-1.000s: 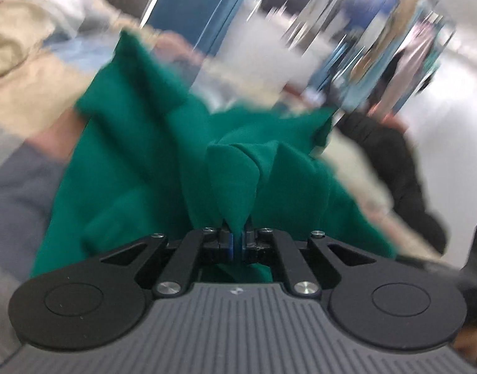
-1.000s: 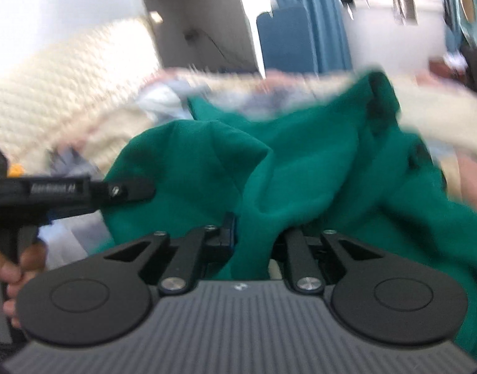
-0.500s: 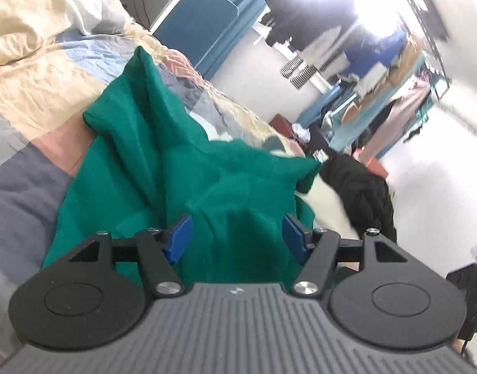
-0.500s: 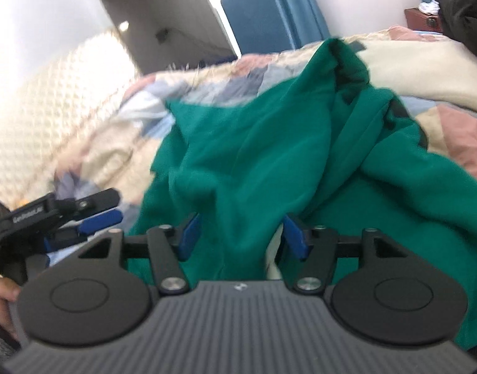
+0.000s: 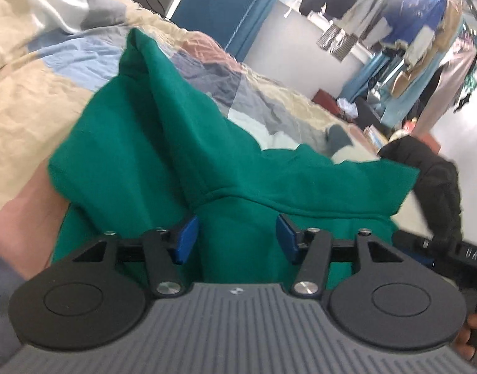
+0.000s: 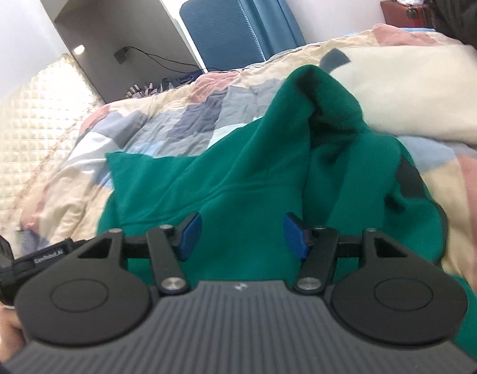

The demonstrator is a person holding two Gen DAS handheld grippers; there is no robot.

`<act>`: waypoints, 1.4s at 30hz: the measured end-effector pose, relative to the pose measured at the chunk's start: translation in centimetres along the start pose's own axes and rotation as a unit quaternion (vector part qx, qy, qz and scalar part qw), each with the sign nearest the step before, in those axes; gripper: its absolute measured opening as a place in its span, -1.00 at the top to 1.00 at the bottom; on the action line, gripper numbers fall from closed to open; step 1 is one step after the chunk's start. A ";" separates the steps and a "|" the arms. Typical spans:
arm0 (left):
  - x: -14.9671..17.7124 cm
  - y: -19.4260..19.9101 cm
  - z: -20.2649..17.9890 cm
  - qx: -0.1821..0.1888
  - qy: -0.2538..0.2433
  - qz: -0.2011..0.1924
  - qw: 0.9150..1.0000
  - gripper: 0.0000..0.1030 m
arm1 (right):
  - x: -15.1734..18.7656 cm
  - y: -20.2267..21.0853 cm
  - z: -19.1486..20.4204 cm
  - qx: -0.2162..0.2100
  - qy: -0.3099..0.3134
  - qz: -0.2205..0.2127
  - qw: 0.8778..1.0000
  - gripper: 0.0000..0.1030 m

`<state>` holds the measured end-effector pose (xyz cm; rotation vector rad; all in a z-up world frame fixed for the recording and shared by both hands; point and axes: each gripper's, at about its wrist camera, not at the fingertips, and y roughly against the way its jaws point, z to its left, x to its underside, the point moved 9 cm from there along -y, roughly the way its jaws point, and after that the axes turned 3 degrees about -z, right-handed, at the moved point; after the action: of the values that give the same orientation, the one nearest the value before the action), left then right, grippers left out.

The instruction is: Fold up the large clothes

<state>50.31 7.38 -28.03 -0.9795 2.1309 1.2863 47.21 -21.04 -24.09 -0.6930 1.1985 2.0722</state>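
Note:
A large green sweatshirt [image 5: 176, 155] lies bunched and loosely heaped on a patchwork quilt [image 5: 36, 93]; it also shows in the right wrist view [image 6: 238, 180]. My left gripper [image 5: 235, 240] is open, its blue pads just above the garment's near edge, holding nothing. My right gripper [image 6: 243, 237] is open too, over the near part of the sweatshirt, empty. The other gripper shows at the right edge of the left wrist view [image 5: 450, 255] and at the left edge of the right wrist view [image 6: 36, 255].
The quilt [image 6: 176, 118] covers a bed with a padded cream headboard [image 6: 26, 124]. A black jacket [image 5: 431, 174] lies at the bed's far side. A blue chair [image 6: 219, 25] and curtains stand behind; a clothes rack [image 5: 425, 31] hangs farther off.
Both grippers were shut on green cloth one second ago; both have opened and let it go. The sweatshirt has dropped onto the quilt and now lies flatter.

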 end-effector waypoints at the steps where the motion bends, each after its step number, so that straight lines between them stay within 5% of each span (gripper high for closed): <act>1: 0.1 -0.8 0.1 -0.003 -0.010 0.001 1.000 -0.05 | 0.0 -0.7 -0.1 -0.007 -0.002 -0.002 1.000 -0.20; 6: 0.1 -3.5 0.9 0.005 -0.015 0.007 1.000 0.17 | 0.2 -3.8 -0.5 -0.017 0.008 -0.012 1.000 -0.12; 12: -0.4 -5.0 1.9 0.024 0.008 0.003 1.000 0.62 | 0.0 -6.0 -0.4 -0.022 0.042 -0.023 0.999 0.42; 20: -2.9 -2.2 0.4 0.049 0.006 -0.044 0.998 0.79 | -2.0 -4.0 1.7 -0.038 0.092 -0.083 0.992 0.71; 25: -4.6 -0.7 0.3 0.023 -0.010 -0.077 0.997 0.79 | -4.2 -3.4 2.1 -0.005 0.104 -0.123 0.987 0.95; 32: -2.1 -3.5 2.5 -0.005 0.010 -0.032 0.999 0.79 | -1.7 -6.6 -2.6 0.006 0.031 -0.067 0.997 0.95; 35: -1.6 -3.6 2.7 -0.010 0.004 -0.030 1.000 0.76 | -1.5 -6.1 -1.8 0.009 0.053 -0.065 0.996 0.96; 37: -1.6 -3.1 2.7 -0.015 0.004 -0.031 0.999 0.56 | -1.6 -5.2 -1.0 0.012 0.067 -0.068 0.995 0.93; 39: -1.7 -1.9 2.8 -0.023 0.006 -0.040 0.999 0.09 | -1.5 -3.9 -0.2 0.007 0.072 -0.073 0.995 0.89; 42: -1.9 0.2 2.2 -0.021 0.005 -0.059 0.998 0.00 | -0.9 -1.7 1.0 0.000 0.081 -0.074 0.994 0.89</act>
<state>51.44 10.01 -27.64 -1.1138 2.0271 1.2749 48.92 -19.76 -23.90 -0.9363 1.1961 1.9222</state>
